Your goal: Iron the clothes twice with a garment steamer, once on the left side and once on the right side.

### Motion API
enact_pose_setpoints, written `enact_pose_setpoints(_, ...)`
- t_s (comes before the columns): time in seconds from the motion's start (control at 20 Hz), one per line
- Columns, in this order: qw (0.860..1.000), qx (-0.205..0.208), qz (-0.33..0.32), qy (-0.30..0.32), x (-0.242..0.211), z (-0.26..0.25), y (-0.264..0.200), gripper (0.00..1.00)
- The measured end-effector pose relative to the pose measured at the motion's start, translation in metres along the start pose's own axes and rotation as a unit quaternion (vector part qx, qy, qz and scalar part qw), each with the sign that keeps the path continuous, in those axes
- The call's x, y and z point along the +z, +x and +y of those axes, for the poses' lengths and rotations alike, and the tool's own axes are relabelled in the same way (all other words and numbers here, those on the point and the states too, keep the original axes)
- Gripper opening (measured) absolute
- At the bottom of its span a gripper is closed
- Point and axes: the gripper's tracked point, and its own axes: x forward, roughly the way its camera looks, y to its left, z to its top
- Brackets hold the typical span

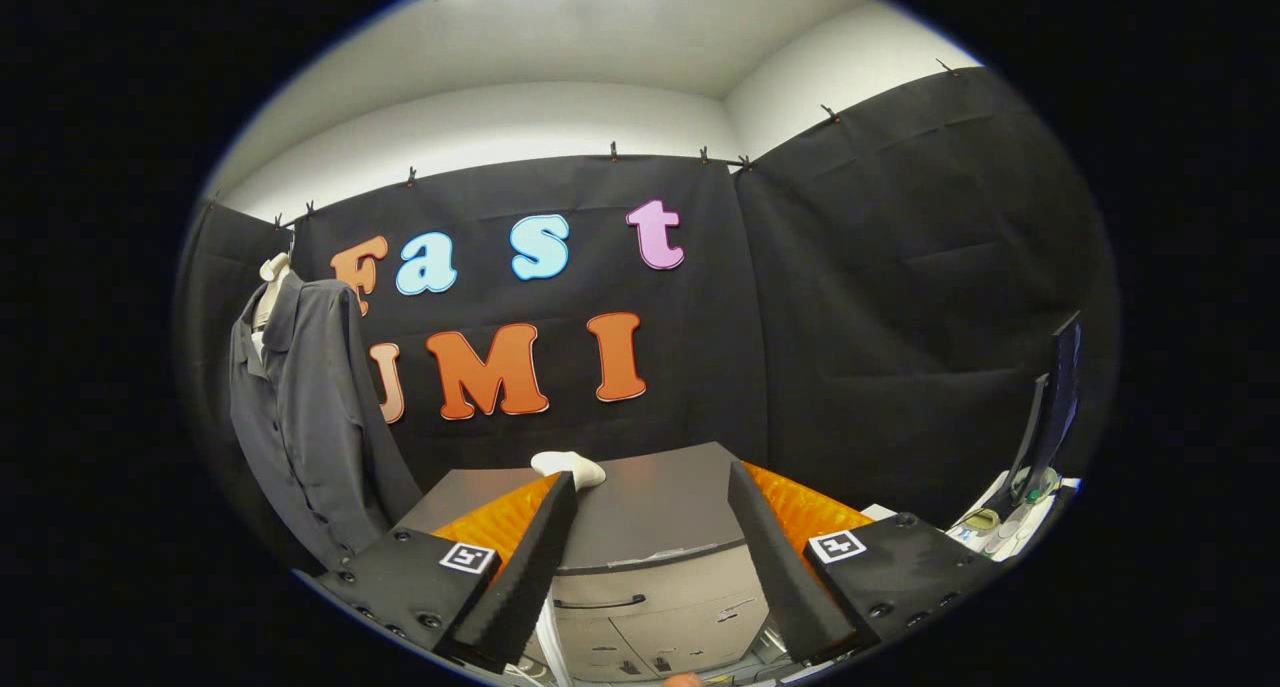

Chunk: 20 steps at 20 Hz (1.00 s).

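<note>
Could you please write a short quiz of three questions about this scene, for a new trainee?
1. True or false: the gripper is shut on the steamer.
2. Where does the grey shirt hang? A) left of the fingers, B) between them, C) right of them.
3. What white thing lies on the cabinet beyond the fingers?

Key: 1 false, the fingers stand open and hold nothing. 2 A. 3 the white steamer, by its look.

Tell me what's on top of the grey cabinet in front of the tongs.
A white object lies on the cabinet top's far left edge. The open tongs hold nothing, and one finger covers its lower part, so its full shape is hidden.
</note>
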Motion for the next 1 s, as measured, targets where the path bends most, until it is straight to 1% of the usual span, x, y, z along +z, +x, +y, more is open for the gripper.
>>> enact_pose_setpoints(0.15,1.0,0.009,0.016,-0.012,-0.002,0.015,0.019,0.98)
enact_pose_setpoints(0.3,0.999,0.032,0.038,-0.017,-0.007,0.039,0.045,0.98)
enact_pose_setpoints(0.5,0.994,0.062,0.09,-0.018,-0.029,0.072,0.091,0.98)
enact_pose_setpoints(0.7,0.983,0.083,0.163,-0.015,-0.063,0.099,0.14,0.98)
enact_pose_setpoints(0.8,0.975,0.079,0.204,-0.023,-0.083,0.103,0.161,0.98)
enact_pose_setpoints(1.0,0.961,0.07,0.265,-0.031,-0.114,0.111,0.201,0.99)
